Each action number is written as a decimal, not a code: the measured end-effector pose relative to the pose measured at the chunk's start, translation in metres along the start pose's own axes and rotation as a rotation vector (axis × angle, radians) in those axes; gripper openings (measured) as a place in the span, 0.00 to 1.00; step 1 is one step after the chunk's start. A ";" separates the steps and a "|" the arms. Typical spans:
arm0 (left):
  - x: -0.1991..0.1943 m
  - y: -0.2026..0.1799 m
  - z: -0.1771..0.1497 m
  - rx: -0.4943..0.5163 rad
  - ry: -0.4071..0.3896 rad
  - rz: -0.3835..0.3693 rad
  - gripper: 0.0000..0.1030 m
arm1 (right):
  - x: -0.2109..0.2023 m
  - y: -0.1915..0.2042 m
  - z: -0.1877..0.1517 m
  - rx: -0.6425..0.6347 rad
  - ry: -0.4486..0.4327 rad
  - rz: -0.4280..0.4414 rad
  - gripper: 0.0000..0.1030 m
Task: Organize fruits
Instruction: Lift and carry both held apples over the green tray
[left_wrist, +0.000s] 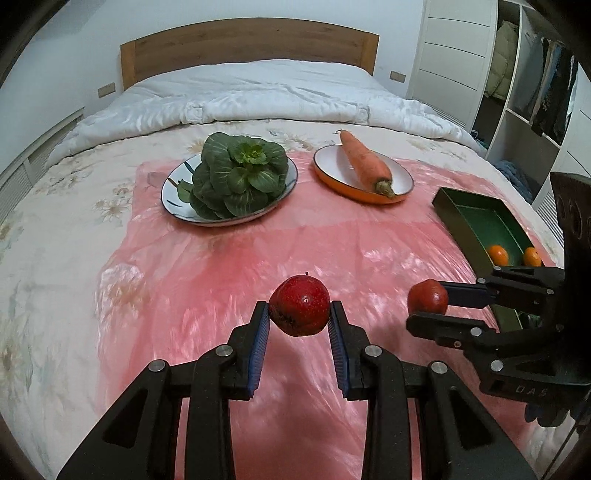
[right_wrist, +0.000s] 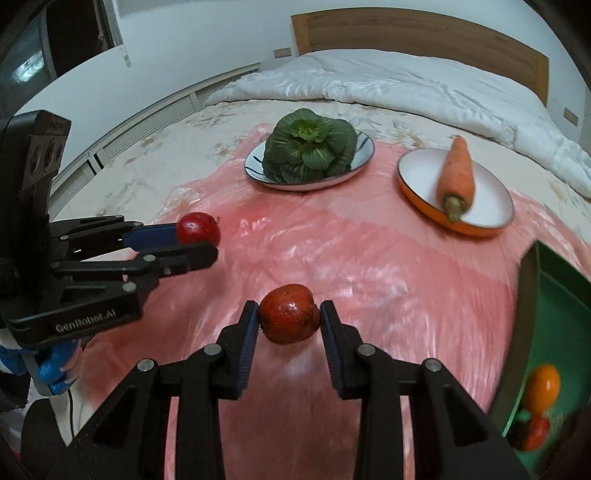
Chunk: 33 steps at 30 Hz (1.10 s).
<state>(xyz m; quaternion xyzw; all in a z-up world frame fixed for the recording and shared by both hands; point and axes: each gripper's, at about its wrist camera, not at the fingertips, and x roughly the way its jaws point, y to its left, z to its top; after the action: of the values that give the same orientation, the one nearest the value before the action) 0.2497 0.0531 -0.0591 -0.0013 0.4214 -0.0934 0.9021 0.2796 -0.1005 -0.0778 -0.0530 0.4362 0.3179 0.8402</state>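
My left gripper (left_wrist: 299, 310) is shut on a red apple (left_wrist: 300, 312) and holds it above the pink plastic sheet (left_wrist: 221, 266). My right gripper (right_wrist: 289, 314) is shut on a second red apple (right_wrist: 289, 314). Each gripper also shows in the other's view: the right gripper (left_wrist: 428, 301) with its apple (left_wrist: 427, 297), the left gripper (right_wrist: 201, 240) with its apple (right_wrist: 197, 229). A green tray (left_wrist: 461, 221) at the right holds two oranges (left_wrist: 498, 254). In the right wrist view the tray (right_wrist: 554, 314) holds an orange (right_wrist: 542, 386) and a red fruit (right_wrist: 535, 432).
A white plate (left_wrist: 173, 184) with a green leafy vegetable (left_wrist: 236, 177) sits at the back. An orange-rimmed plate (left_wrist: 332, 162) with a carrot (left_wrist: 364, 158) sits beside it. All rest on a bed with a white duvet (left_wrist: 258, 92) and a wooden headboard (left_wrist: 247, 44).
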 end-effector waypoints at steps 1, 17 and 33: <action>-0.004 -0.003 -0.003 -0.002 0.001 -0.002 0.27 | -0.004 -0.001 -0.004 0.006 0.000 -0.001 0.50; -0.064 -0.074 -0.056 0.032 0.008 -0.044 0.27 | -0.086 0.006 -0.087 0.096 0.001 -0.065 0.50; -0.093 -0.150 -0.095 0.091 0.039 -0.084 0.27 | -0.159 -0.012 -0.164 0.181 -0.024 -0.136 0.50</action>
<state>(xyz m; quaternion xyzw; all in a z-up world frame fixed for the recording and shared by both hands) 0.0941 -0.0717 -0.0370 0.0238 0.4339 -0.1501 0.8881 0.1055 -0.2477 -0.0582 -0.0027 0.4484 0.2204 0.8662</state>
